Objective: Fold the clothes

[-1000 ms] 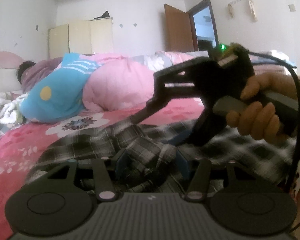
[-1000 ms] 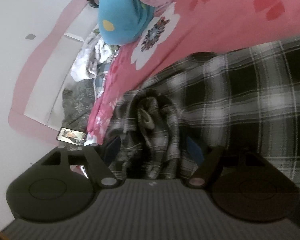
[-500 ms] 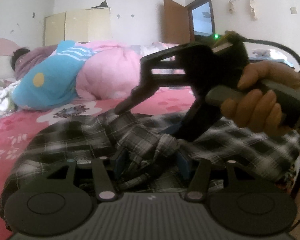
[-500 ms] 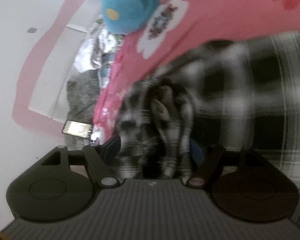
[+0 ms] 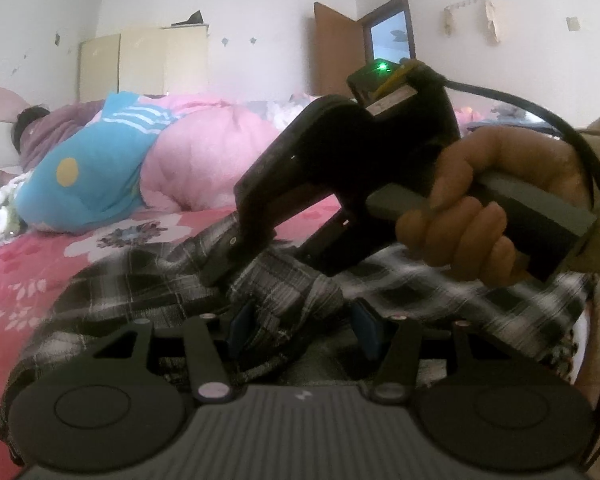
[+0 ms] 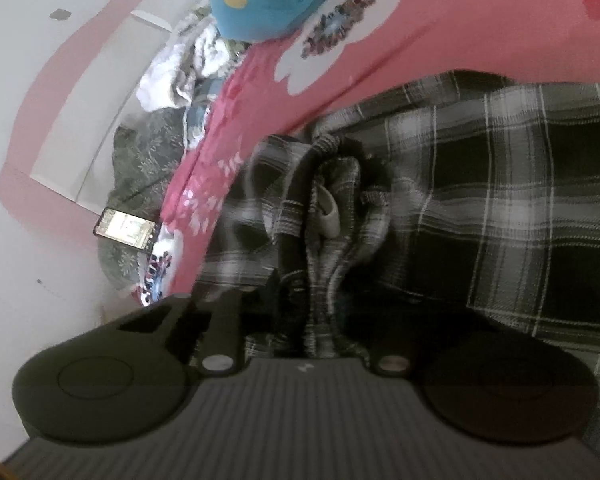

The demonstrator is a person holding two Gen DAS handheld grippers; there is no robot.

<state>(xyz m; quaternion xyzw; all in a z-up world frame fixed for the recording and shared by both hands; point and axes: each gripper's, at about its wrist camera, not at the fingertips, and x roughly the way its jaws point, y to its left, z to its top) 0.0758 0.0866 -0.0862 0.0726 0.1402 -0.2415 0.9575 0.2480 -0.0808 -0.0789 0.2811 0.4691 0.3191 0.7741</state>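
Observation:
A black-and-white plaid shirt (image 5: 140, 288) lies spread on the pink flowered bedsheet (image 5: 20, 264). My left gripper (image 5: 302, 328) is low over it, and a thick bunch of the plaid cloth sits clamped between its blue pads. A hand (image 5: 480, 208) holds my right gripper (image 5: 220, 272), which reaches in from the right just beyond the left one. In the right wrist view the jaws of the right gripper (image 6: 320, 312) are closing, and a narrow gather of the shirt (image 6: 500, 200) is pinched between them. Its fingertips are buried in the folds.
A blue cushion (image 5: 88, 176) and a pink quilt (image 5: 204, 152) lie across the bed's far side, with a person lying (image 5: 52, 132) at the far left. A phone (image 6: 126, 226) rests on grey bedding beside the bed's edge. A wardrobe (image 5: 144, 60) and an open door (image 5: 332, 48) stand behind.
The right gripper's jaws have drawn together on the bunched plaid cloth, and the gripper has shifted and rolled a little. The left gripper keeps its hold in place.

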